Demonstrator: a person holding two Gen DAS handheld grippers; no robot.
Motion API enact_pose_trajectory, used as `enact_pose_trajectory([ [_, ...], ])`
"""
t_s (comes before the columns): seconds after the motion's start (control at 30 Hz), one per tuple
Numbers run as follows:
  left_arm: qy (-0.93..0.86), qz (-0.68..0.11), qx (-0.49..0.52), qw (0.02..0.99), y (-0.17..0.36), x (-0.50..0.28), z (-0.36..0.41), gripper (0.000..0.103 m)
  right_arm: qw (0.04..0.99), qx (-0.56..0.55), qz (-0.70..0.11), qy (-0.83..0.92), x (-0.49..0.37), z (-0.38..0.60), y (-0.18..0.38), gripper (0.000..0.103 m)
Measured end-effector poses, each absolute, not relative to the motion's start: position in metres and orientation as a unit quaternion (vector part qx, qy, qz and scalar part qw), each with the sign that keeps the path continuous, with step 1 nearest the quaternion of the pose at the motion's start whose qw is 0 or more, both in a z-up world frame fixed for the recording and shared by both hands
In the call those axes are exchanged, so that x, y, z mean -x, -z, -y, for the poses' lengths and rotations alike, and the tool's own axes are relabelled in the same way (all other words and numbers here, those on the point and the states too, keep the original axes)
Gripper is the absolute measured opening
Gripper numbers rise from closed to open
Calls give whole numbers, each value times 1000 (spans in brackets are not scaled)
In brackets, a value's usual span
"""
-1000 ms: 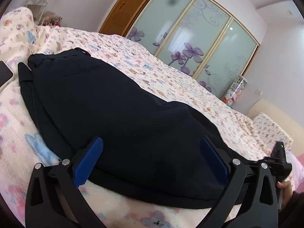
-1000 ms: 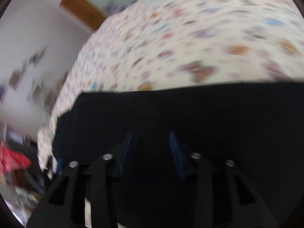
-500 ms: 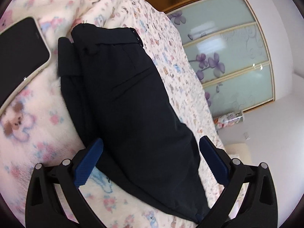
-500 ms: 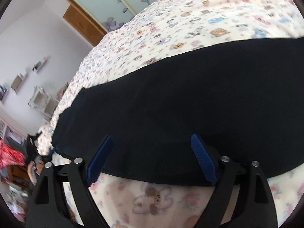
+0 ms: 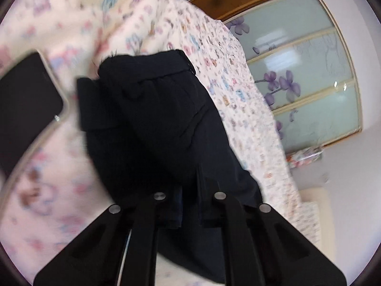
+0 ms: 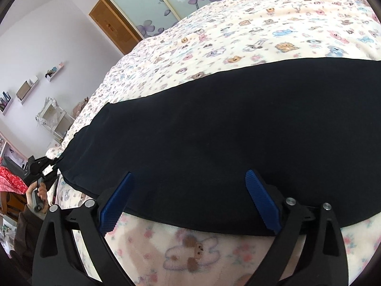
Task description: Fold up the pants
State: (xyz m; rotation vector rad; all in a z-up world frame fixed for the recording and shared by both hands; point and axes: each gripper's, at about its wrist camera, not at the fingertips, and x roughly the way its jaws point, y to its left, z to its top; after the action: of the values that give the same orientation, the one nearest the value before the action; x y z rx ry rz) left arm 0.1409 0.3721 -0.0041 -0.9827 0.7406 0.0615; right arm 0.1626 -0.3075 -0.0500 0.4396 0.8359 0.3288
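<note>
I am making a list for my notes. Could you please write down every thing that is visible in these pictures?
pants: 1, black, flat on the bed
bed cover: 1, cream with cartoon print, under the pants
phone: 1, black, on the cover left of the pants
wardrobe doors: pale green glass with purple flowers, beyond the bed
wooden door: 1, brown, beside the wardrobe
wall shelves: white, on the wall
left gripper: black, shut on the pants edge
right gripper: black with blue pads, open over the pants
hand: 1, holding the left gripper
</note>
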Motion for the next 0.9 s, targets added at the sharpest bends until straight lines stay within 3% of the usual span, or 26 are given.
enact_pose_trajectory([
  [0.13, -56, -356, 414, 836, 8, -125, -369, 9, 878, -210, -400, -157, -163, 307, 49, 96],
  [0.23, -74, -378, 379, 841, 17, -132, -363, 15, 879, -227, -388, -158, -155, 313, 41, 96],
  [0.3, -83, -363, 359, 856, 5, -127, -357, 27, 889, -240, -360, -149, -144, 324, 33, 96],
  [0.37, -105, -333, 326, 879, -13, -117, -346, 68, 904, -251, -326, -120, -131, 348, 23, 96],
  [0.43, -123, -287, 286, 906, -33, -100, -331, 81, 911, -271, -301, -77, -122, 379, 18, 96],
  [0.5, -116, -250, 245, 930, -51, -88, -310, 84, 909, -300, -287, -40, -116, 408, 16, 96],
  [0.57, -86, -229, 209, 947, -62, -80, -281, 95, 907, -328, -266, -11, -110, 433, 16, 96],
  [0.63, -43, -233, 195, 952, -64, -83, -255, 98, 905, -338, -258, 23, -108, 453, 20, 96],
  [0.73, 6, -266, 176, 948, -54, -98, -220, 99, 870, -341, -350, 59, -135, 477, 59, 98],
  [0.9, 15, -337, 168, 926, -5, -126, -192, 101, 885, -321, -336, 20, -127, 469, 25, 98],
])
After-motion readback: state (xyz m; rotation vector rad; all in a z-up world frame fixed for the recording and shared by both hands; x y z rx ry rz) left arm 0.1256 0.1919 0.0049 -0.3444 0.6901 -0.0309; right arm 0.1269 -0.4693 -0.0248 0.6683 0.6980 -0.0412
